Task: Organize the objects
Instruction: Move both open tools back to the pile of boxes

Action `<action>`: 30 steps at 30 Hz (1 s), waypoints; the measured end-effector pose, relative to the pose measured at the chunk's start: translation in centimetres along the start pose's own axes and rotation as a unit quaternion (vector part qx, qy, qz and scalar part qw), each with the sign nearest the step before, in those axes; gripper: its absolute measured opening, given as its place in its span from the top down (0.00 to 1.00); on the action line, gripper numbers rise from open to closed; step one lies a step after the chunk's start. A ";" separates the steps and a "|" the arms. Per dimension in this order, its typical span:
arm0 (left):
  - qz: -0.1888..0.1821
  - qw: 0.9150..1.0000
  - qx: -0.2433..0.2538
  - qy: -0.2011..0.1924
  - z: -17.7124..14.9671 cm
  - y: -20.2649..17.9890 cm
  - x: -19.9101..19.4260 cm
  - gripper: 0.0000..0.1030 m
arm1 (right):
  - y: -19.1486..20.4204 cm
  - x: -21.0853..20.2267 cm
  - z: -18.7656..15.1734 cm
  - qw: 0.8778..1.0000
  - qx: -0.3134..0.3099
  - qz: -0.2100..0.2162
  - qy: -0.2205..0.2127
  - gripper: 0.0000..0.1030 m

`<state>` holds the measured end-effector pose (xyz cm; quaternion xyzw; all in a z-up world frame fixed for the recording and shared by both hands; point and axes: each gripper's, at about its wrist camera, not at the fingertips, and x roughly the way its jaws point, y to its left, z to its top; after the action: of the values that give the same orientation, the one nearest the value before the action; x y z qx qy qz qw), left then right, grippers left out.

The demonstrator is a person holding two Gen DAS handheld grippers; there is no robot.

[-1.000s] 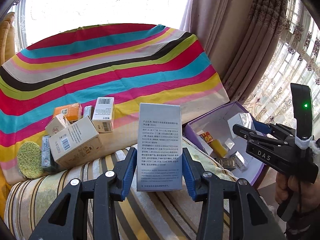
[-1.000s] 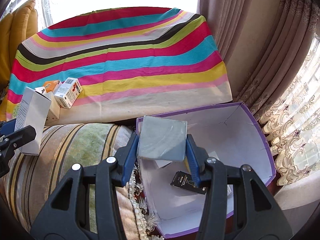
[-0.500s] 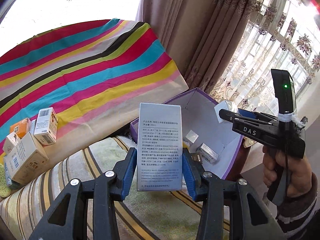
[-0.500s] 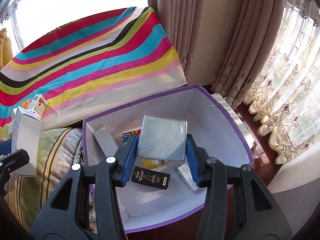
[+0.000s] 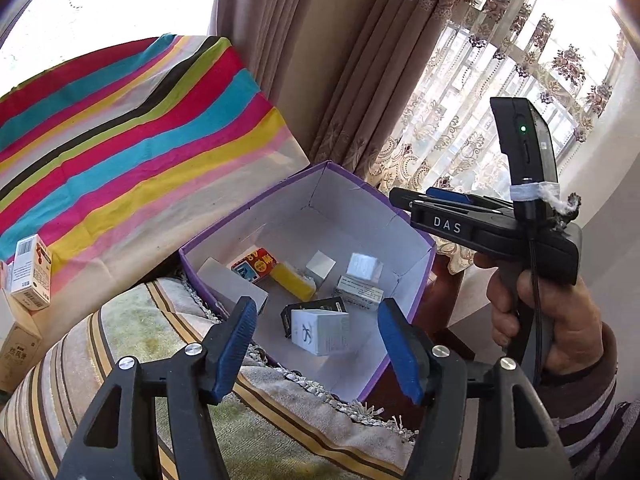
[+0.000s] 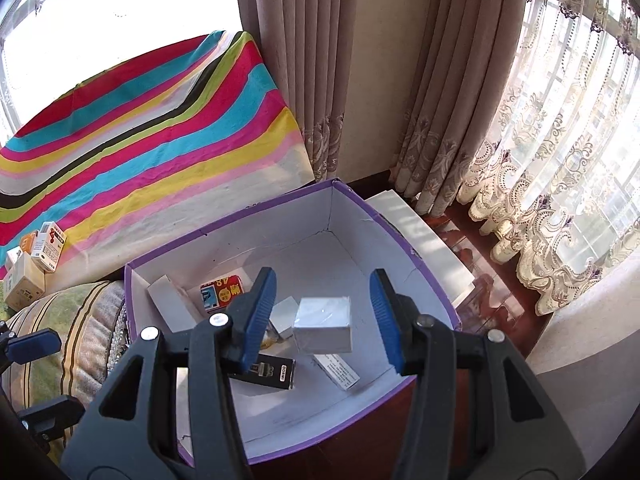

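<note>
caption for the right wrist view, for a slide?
Right hand-held gripper, jaws opening, drops a grey box into the purple bin of small cartons.

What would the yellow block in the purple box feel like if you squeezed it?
Hard to tell what it is. The yellow block has flat sides, so it probably won't roll. Its rounded edges suggest something soft like a sponge, likely light. It lies wedged among cartons, so pushing may nudge them.

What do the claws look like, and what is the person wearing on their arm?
Each claw is a black plastic frame with silver screws and two ribbed blue pads. The right claw, seen from the side, has white letters "DAS", a black box with a green light taped on top, and a black cable. The sleeve is dark with pale stripes.
</note>
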<state>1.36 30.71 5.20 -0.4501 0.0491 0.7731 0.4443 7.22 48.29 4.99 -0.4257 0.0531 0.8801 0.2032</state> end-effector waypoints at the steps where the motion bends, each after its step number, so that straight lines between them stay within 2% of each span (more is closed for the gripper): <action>1: 0.002 1.000 -0.003 -0.001 0.0 0.2 -0.1 0.38 | 0.0 -0.1 -0.1 1.000 0.002 0.005 -0.001 0.46; 5: 0.007 1.000 -0.007 -0.003 -0.2 0.7 -0.6 0.38 | 0.2 -0.4 -0.1 0.999 0.012 0.038 -0.004 0.43; 10: 0.012 1.000 -0.026 -0.011 -0.5 2.1 -1.5 0.38 | 1.4 -0.8 -0.1 0.999 0.001 0.049 -0.009 0.37; 16: 0.031 0.998 -0.045 -0.029 -1.1 4.0 -3.3 0.38 | 3.1 -1.1 -0.1 0.998 -0.019 0.065 -0.005 0.37; 25: 0.063 0.990 -0.110 -0.056 -2.8 8.6 -6.5 0.38 | 6.7 -1.5 -0.5 0.994 -0.066 0.092 0.001 0.34; 30: 0.085 0.983 -0.144 -0.070 -4.4 11.2 -8.7 0.38 | 8.3 -1.7 -0.8 0.991 -0.084 0.101 0.006 0.33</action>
<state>-2.27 16.32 5.40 -0.4482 -0.0557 0.8367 0.3097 5.38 39.99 5.11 -0.4388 0.0232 0.8950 0.0764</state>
